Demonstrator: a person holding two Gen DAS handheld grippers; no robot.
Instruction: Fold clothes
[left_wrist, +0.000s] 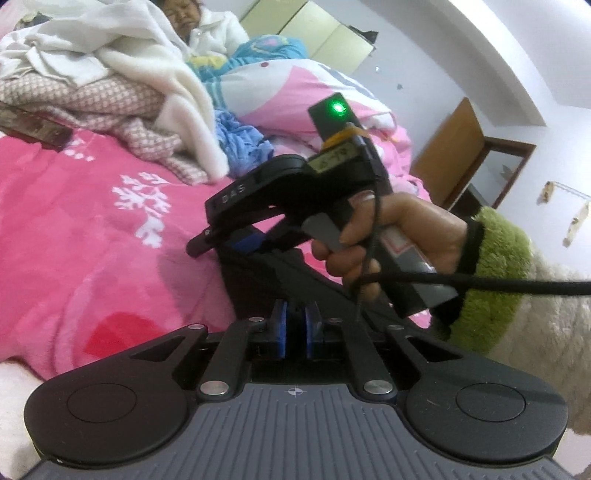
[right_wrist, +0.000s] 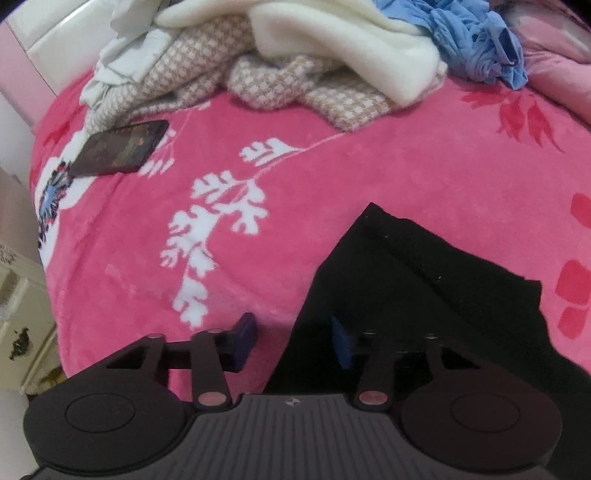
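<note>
There is one black cloth (right_wrist: 424, 280) lying on one pink blanket (right_wrist: 332, 177). At the back sits a heap of four more clothes: one checked (right_wrist: 280, 88), one fluffy cream (right_wrist: 343, 55), one thin white (right_wrist: 122, 55) and one blue (right_wrist: 476, 44). There is one phone (right_wrist: 118, 147), two grippers and one person (left_wrist: 207, 33) sitting.

Plush pink blanket (right_wrist: 332, 177) under a matt black knit garment (right_wrist: 424, 288); glossy phone (right_wrist: 118, 147).

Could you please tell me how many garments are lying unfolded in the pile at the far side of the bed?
4 visible: white fleece, beige checked knit, crumpled blue cloth, thin white fabric at left. More may hide underneath.
</note>
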